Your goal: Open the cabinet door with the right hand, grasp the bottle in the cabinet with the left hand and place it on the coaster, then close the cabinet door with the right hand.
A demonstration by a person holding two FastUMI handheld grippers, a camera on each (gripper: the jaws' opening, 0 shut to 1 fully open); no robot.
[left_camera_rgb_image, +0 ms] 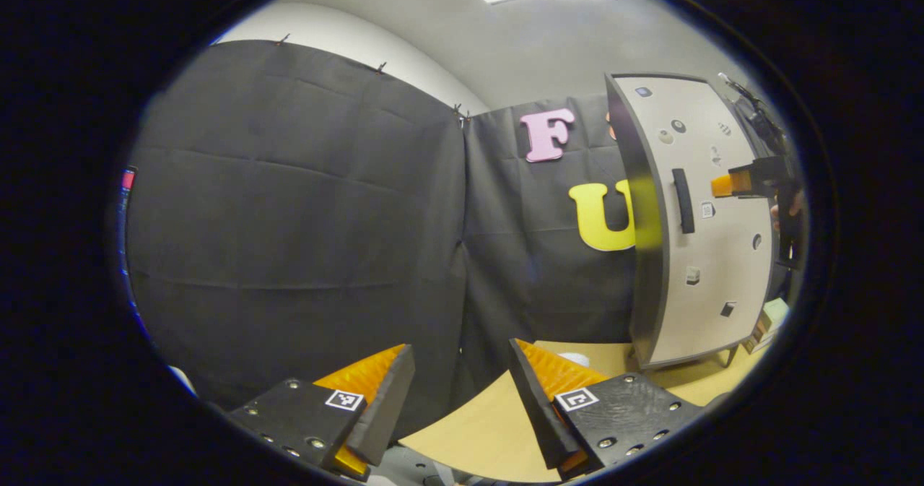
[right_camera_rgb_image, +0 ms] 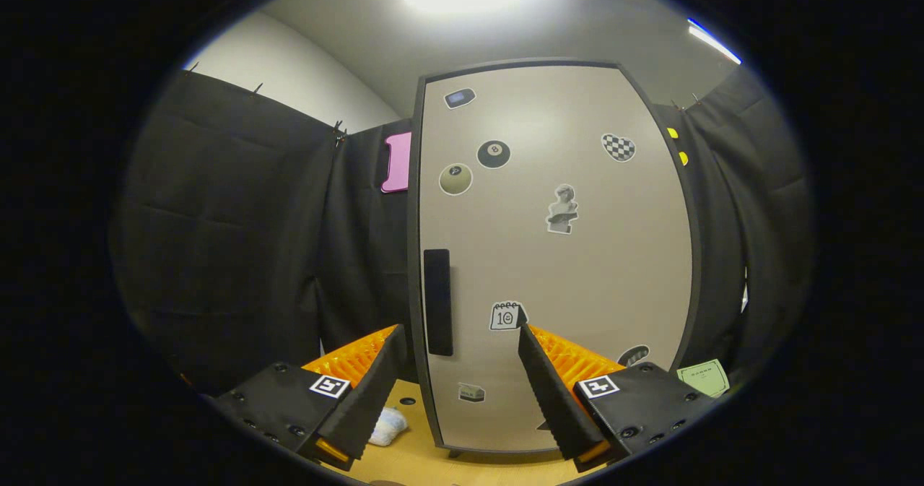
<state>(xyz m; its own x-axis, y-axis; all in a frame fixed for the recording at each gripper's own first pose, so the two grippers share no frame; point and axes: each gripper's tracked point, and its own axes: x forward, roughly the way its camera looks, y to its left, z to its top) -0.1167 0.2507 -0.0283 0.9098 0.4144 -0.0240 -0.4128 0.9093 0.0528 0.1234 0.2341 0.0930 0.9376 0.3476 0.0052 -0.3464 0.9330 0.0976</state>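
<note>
Now | right gripper (right_camera_rgb_image: 458, 370) jaws wide, facing closed cabinet door (right_camera_rgb_image: 556, 255) | left gripper (left_camera_rgb_image: 462, 388) jaws wide, door well apart

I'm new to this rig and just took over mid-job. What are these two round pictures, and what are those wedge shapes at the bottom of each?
Each picture comes from a camera riding on hand-held tongs, looking forward along the two fingers; the wedges are those fingers. In the left gripper view the left tongs are open and hold nothing, above a table. Farther right stands the cabinet, with the other tongs near its handle. The right gripper view faces the cabinet door and handle; the right tongs are open and empty. The door looks shut.
</note>
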